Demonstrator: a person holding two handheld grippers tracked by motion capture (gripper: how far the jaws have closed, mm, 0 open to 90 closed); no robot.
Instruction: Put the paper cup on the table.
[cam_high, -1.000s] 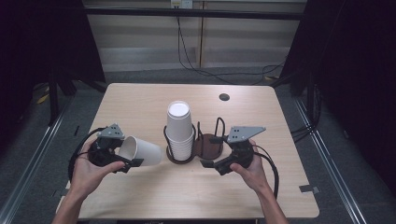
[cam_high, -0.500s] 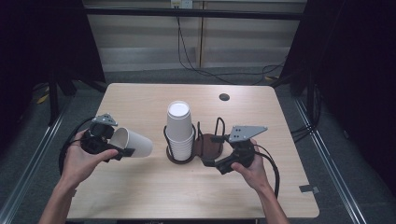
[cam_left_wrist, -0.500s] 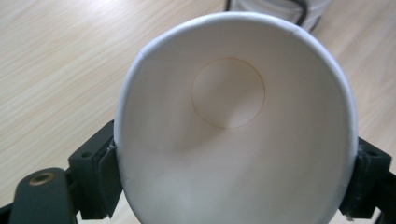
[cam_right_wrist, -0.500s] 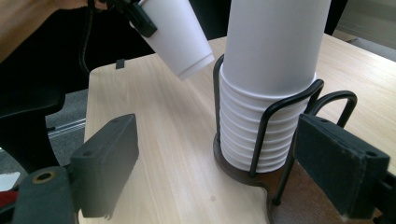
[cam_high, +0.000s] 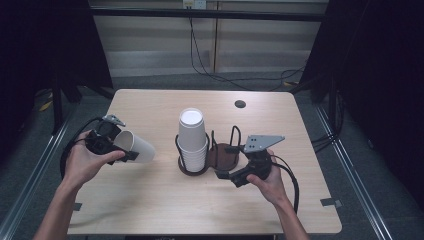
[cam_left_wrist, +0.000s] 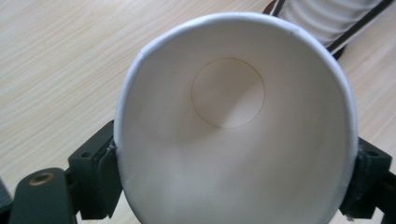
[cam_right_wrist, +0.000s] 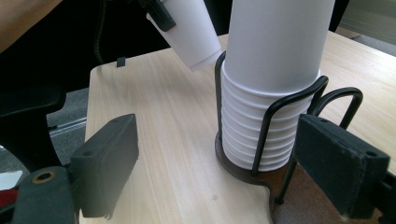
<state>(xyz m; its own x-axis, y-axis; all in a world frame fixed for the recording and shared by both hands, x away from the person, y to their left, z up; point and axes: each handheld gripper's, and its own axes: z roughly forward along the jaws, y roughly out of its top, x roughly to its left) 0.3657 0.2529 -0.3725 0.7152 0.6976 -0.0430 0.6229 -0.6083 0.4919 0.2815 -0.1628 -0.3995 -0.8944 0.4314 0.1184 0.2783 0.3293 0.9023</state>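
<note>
White paper cup, empty, lying nearly level with its open mouth toward the left gripper that holds it and its base pointing to the stack of white cups. The jaws press its rim from both sides. The stack stands upright in a dark wire holder, just ahead of the right gripper.
</note>
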